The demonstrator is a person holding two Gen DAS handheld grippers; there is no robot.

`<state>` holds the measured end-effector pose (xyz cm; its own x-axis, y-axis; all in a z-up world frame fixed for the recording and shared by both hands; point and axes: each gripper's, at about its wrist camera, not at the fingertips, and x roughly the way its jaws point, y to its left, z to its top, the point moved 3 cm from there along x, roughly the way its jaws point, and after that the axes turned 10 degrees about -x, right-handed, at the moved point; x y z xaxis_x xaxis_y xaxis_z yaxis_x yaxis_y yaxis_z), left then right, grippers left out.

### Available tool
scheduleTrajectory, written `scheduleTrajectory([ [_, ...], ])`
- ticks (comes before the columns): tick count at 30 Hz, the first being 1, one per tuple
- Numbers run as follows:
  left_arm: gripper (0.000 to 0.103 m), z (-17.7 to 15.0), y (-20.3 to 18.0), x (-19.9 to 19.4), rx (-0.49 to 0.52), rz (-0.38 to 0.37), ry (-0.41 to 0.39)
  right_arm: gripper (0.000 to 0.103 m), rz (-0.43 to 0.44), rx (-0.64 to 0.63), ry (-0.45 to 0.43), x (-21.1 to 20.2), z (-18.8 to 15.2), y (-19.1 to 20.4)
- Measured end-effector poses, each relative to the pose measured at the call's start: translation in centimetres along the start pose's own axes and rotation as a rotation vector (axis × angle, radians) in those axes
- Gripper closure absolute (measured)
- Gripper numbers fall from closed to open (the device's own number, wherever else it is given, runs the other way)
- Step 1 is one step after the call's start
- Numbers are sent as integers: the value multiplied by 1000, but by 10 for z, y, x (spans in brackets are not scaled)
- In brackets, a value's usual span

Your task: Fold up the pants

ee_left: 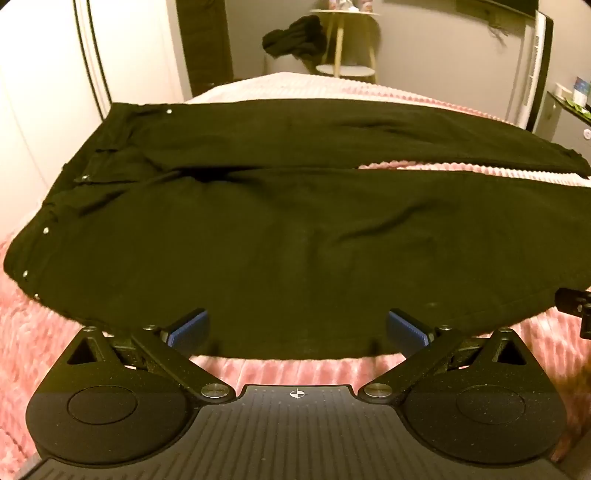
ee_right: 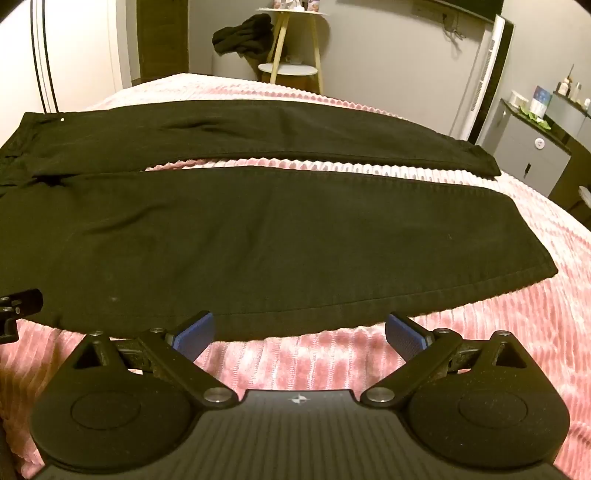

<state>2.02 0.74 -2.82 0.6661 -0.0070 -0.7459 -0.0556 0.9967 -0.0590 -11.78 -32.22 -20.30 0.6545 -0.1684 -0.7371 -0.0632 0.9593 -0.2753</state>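
Black pants [ee_left: 280,229] lie spread flat on a pink ribbed bedspread [ee_left: 280,373], waistband at the left, both legs running to the right. My left gripper [ee_left: 295,330] is open, its blue pads over the near edge of the near leg by the thigh. In the right wrist view the pants [ee_right: 258,236] show both legs, with a strip of bedspread between them. My right gripper [ee_right: 299,330] is open at the near leg's near edge, towards the hem. Each gripper's tip shows at the edge of the other's view [ee_left: 576,306] [ee_right: 18,306].
The pink bedspread [ee_right: 480,332] extends right and towards me. Behind the bed stand a white round side table [ee_right: 291,40], a pile of dark clothes [ee_right: 243,35] and a grey cabinet [ee_right: 535,155] at the right. White wardrobe doors [ee_left: 55,92] are at the left.
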Motion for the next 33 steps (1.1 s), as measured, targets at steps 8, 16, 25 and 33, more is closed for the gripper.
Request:
scheduleTrajectory([
  [8, 0, 0, -3, -1, -13, 10, 3, 4, 1, 0, 0, 2, 0, 1],
  [16, 0, 0, -4, -2, -12, 11, 5, 4, 2, 0, -2, 1, 0, 1],
  [25, 0, -1, -5, -1, -13, 11, 8, 4, 3, 0, -3, 1, 1, 1],
  [33, 0, -4, -8, -3, -8, 6, 9, 4, 3, 2, -3, 1, 1, 0],
])
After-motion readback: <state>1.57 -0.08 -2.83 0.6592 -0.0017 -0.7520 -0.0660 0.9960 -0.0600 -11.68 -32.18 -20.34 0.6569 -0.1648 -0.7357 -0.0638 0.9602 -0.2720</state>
